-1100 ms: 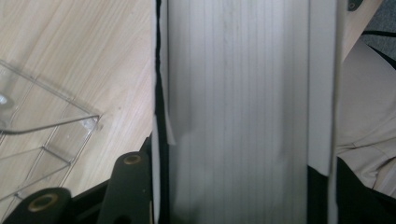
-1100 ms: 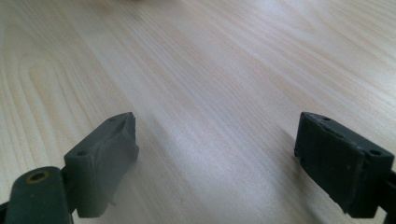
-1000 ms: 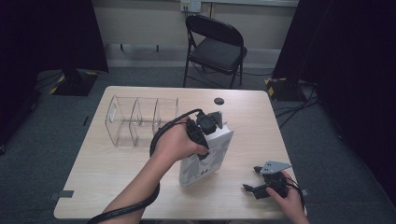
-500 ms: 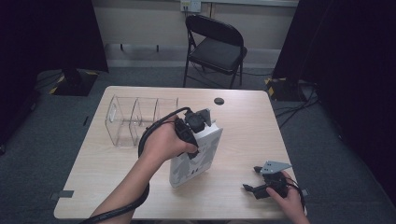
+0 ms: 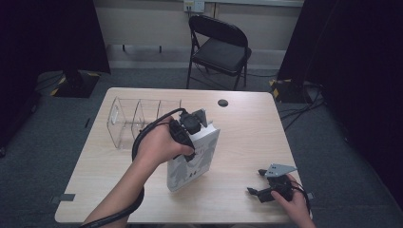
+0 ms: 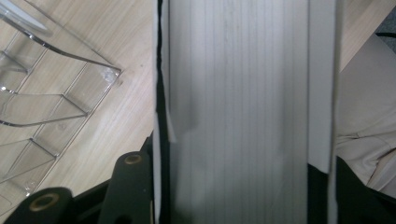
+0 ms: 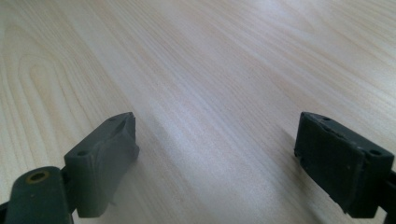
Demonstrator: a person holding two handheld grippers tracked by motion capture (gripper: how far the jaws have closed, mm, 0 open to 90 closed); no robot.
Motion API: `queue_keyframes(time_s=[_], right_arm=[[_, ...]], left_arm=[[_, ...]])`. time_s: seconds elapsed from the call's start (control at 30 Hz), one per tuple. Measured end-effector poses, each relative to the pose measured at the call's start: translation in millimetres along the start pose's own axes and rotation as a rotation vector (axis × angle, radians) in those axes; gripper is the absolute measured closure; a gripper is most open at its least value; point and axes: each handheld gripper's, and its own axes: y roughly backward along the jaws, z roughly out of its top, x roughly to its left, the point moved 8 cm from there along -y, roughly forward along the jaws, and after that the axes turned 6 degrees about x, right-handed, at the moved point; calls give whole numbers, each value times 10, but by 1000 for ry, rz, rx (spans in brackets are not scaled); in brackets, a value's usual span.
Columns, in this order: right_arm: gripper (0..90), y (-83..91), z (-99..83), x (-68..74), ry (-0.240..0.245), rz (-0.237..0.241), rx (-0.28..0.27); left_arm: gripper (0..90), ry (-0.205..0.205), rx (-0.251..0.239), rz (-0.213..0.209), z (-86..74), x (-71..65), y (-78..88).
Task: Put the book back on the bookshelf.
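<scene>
A thick white book (image 5: 189,167) with a grey-patterned cover stands tilted on the wooden table (image 5: 247,137), near its middle. My left gripper (image 5: 196,135) is shut on the book's upper end. In the left gripper view the book's page edges (image 6: 238,107) sit between the two black jaws of the left gripper (image 6: 240,186). My right gripper (image 5: 256,192) rests at the table's front right, held by a hand. In its own view the right gripper (image 7: 217,154) stands open over bare wood, nothing between its pads.
A clear acrylic divider rack (image 5: 138,121) stands just left of the book, also in the left gripper view (image 6: 42,93). A small black disc (image 5: 222,102) lies at the table's far side. A black folding chair (image 5: 218,47) stands beyond the table.
My left gripper has carried the book leftward, closer to the clear rack. The right gripper has stayed put.
</scene>
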Motion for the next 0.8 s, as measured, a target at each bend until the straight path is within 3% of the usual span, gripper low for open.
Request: queue_keyframes(time_s=[0.17,0.23,0.27,0.8], right_arm=[[122,0,0,0,0,0,0],[122,0,0,0,0,0,0],[122,0,0,0,0,0,0],[122,0,0,0,0,0,0]], left_arm=[[535,0,13,-5,-49,36,10],[535,19,6,-13,-63,43,9],[535,5,16,-12,-81,55,18],[534,49,28,1,-298,175,33]])
